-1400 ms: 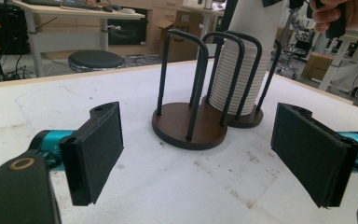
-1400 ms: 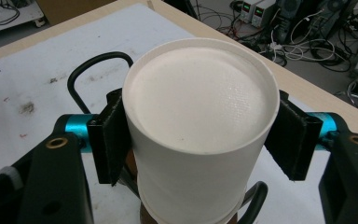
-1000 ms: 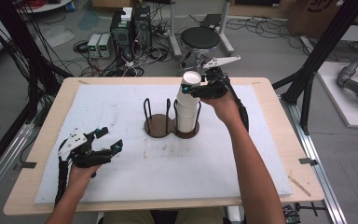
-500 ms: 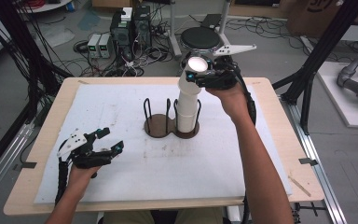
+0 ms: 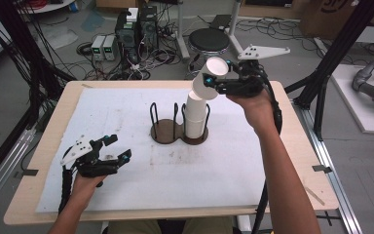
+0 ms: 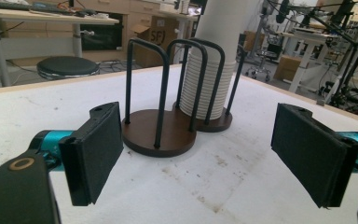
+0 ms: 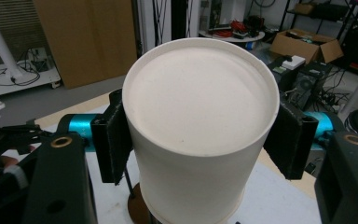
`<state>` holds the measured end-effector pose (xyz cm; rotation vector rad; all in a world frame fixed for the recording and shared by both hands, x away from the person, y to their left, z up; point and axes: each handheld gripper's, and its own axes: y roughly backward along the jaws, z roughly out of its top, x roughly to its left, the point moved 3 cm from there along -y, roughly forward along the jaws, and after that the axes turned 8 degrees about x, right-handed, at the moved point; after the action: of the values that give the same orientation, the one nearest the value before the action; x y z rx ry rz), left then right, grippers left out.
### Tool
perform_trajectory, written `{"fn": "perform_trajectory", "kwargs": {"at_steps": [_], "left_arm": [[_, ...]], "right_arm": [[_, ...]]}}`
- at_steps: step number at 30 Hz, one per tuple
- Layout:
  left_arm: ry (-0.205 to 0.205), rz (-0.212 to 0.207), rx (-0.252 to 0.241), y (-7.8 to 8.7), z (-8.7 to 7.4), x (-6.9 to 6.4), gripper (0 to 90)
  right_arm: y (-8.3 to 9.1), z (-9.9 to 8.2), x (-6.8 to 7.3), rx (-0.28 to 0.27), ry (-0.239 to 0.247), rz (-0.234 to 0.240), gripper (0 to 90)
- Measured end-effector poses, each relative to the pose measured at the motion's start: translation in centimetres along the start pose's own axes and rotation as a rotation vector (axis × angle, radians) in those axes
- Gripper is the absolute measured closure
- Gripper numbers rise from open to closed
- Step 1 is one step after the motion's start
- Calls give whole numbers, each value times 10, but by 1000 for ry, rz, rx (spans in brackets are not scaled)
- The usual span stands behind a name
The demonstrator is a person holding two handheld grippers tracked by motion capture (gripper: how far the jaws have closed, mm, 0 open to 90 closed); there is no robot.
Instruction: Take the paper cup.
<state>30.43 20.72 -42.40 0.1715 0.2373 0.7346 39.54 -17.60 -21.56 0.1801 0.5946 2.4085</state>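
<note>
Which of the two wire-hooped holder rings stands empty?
The left ring of the cup holder is empty; the right ring holds the stack of white cups.

High view: above table (image 5: 126, 107), looking fwd/down, far. Gripper views: close, along jaws. High + left gripper views share cup rack (image 5: 168, 127) (image 6: 168, 93).

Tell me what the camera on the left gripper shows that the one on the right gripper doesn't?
The left gripper view has its own open pads, the empty ring of the dark cup holder and the stack of white cups standing in its other ring. The right gripper view has a white cup, upside down and tilted, clamped between its pads. Both show the white mat and the cluttered room behind.
</note>
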Motion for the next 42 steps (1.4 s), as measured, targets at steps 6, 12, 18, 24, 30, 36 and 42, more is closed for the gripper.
{"fn": "perform_trajectory", "kwargs": {"at_steps": [6,12,18,24,30,36,42], "left_arm": [[-1,-11,-4,0,1,-3,165],[-7,-20,0,-3,0,-7,165],[-21,-36,5,-4,-1,-12,164],[-36,-74,-5,-7,-1,-18,163],[-76,-103,5,-12,-2,-24,163],[-88,-122,25,-14,-1,-27,167],[-63,-171,21,-14,3,-33,156]], "right_arm": [[17,-28,10,8,7,21,331],[27,-62,16,12,-7,50,334],[22,-88,18,57,0,85,334],[9,-122,20,108,8,112,334],[-1,-140,23,109,-4,145,334],[-17,-149,32,139,6,197,334],[-25,-149,39,157,12,224,334]]}}
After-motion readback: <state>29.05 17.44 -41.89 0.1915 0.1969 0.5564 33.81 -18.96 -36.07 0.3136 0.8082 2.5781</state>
